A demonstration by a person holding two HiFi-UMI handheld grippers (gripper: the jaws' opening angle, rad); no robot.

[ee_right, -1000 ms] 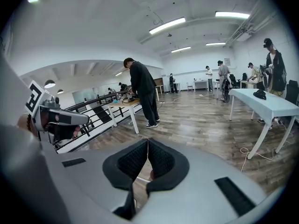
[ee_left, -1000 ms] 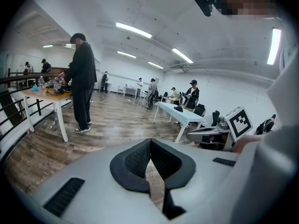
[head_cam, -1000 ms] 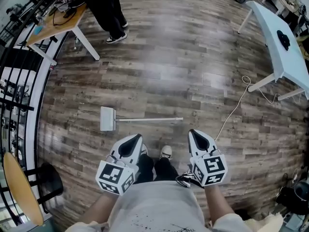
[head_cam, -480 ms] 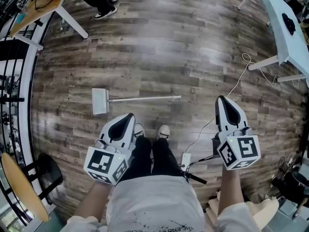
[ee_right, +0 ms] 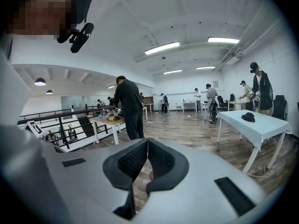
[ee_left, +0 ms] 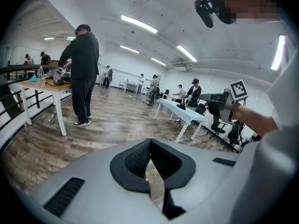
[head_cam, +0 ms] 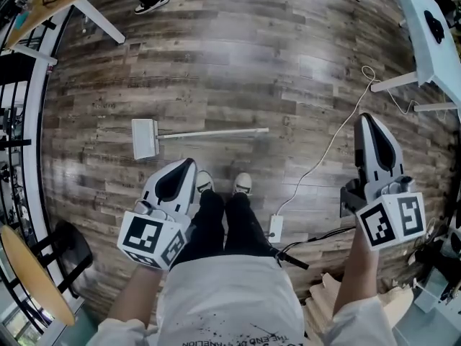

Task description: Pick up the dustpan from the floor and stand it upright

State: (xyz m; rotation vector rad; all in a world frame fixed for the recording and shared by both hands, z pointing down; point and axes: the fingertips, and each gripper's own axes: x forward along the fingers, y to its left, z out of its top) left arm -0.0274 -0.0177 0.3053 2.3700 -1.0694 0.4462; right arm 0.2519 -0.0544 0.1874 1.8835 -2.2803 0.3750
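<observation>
My left gripper (head_cam: 189,164) and right gripper (head_cam: 369,120) both hold their jaws pressed together on nothing; just beyond my shoes (head_cam: 243,184), the dustpan (head_cam: 145,138) lies flat on the wooden floor (head_cam: 238,63)

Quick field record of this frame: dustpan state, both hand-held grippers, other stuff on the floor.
dustpan: white long-handled dustpan, lying flat on the wooden plank floor, handle pointing to the head view's right
left hand-held gripper: jaws together, empty, above the floor, apart from the dustpan
right hand-held gripper: jaws together, empty, far off to the dustpan's right
floor clutter: thin white cable running to a white power block
furniture: white table at upper right
task status: dustpan not yet picked up
</observation>
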